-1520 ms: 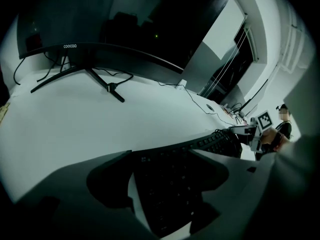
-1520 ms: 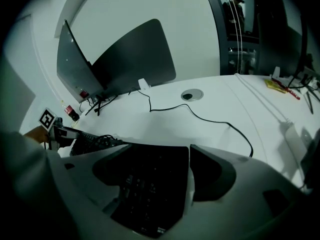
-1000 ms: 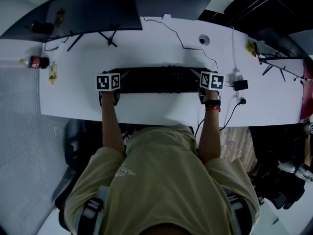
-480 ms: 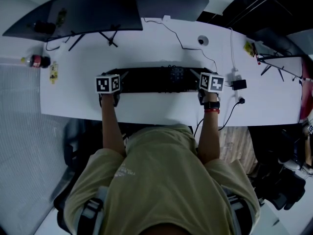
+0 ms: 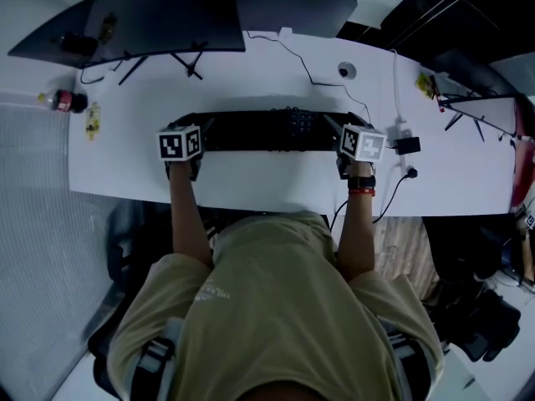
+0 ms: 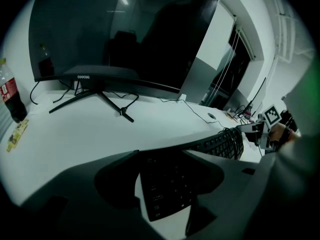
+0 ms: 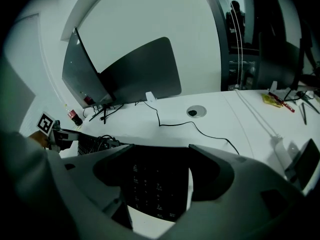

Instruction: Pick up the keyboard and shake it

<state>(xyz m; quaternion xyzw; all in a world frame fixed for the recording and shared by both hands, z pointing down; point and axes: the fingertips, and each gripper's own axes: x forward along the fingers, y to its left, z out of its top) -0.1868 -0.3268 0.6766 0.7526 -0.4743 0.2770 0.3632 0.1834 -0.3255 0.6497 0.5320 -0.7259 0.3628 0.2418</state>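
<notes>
The left gripper (image 6: 162,176) has its fingers (image 6: 112,184) set wide and clamped across the left end of the keyboard (image 5: 267,132), and they have just closed a little further on it. The right gripper (image 7: 157,176) holds the right end the same way, its fingers (image 7: 215,171) wide apart with the keys between them. The keyboard spans the 2 grips, parallel to the near edge of the desk (image 5: 251,65), and seems to sit just clear of it.

To lift well, both hands should rise together so the board stays level and neither end twists out. Each grip covers only a short stretch of an end, so the squeeze should be firm before any shaking. The shake itself is best kept short, with both hands in step.

A bundle of cable (image 5: 298,124) lies on top of the board and may slide or swing. A thin lead (image 5: 313,73) crosses the desk behind; whether it joins the keyboard I cannot tell, so leave slack. The black adapter (image 5: 410,144) sits just beside the right gripper, so avoid swinging that way.
</notes>
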